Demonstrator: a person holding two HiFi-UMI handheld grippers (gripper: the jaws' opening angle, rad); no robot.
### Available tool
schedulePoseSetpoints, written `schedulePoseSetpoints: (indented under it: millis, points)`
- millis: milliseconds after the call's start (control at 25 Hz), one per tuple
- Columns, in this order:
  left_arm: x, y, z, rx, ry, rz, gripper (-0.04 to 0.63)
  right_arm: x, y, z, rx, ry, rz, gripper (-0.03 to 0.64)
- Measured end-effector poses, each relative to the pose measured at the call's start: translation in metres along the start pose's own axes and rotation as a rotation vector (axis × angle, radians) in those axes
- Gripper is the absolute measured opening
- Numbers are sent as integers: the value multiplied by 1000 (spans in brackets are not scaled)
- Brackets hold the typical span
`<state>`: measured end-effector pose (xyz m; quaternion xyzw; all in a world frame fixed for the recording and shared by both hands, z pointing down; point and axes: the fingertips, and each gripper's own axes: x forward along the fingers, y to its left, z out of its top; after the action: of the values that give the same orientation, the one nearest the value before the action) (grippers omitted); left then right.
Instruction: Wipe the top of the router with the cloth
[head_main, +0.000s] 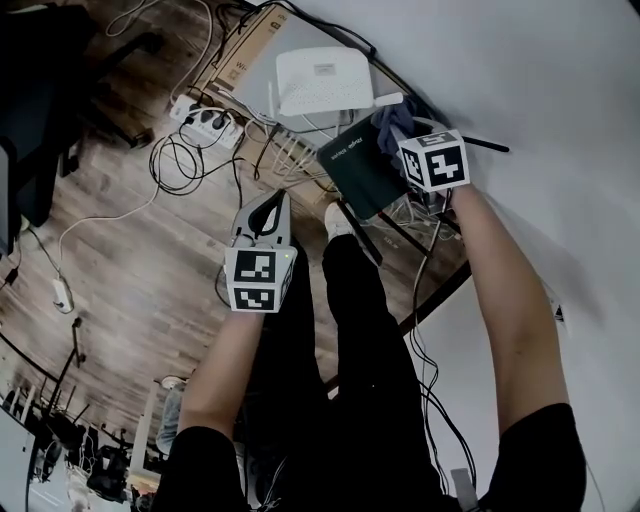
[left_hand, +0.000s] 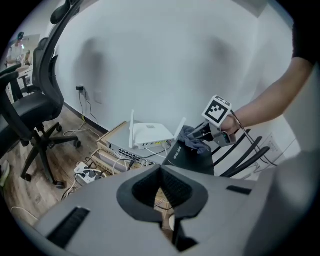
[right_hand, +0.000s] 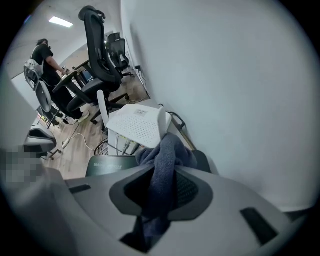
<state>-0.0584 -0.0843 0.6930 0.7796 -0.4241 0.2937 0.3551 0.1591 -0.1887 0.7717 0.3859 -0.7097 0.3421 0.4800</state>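
Left gripper jaws closed, held back; right gripper extended, clamping cloth.

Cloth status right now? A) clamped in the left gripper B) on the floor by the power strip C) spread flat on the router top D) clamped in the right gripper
D: the blue-grey cloth sits pinched between the jaws of the right gripper in that gripper's own view; the left gripper is shut on nothing.

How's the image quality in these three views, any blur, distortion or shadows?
Head view: wide-angle bowing, a soft arm shadow on the wall. Left gripper view: fisheye with black corners, near jaws soft, router sharper. Right gripper view: same black corners, cloth between the jaws slightly blurred, a mosaic patch at left.
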Motion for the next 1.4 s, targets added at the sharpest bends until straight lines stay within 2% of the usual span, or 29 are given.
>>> schedulePoseSetpoints:
  millis: [240,480,640,760,920,1160,1280,1400]
  points:
    - [1,6,-10,-21,10,10,-2,2,22,0,-35,14,40,55]
    - [2,1,-14,-9,22,-7,-2,2,67,0,-80,24,158,66]
    - [1,4,-14,-5,21,-8,-2,4,114,-3,-178,44,262,66]
    - [1,8,-16,-4,19,-5,-2,5,139,-5,-274,50,307,66]
    - [-1,13,-19,-10,24,-1,-2,5,156,-5,-391,44,304,66]
    - [-3,15,-24,-13,28,-2,-2,2,159,-9,-440,50,310,66]
    - [-3,16,-25,-14,26,0,-2,0,159,-22,-498,97,341,66]
    - [-5,20,-26,-15,27,7,-2,-10,162,-46,-599,201,411,61]
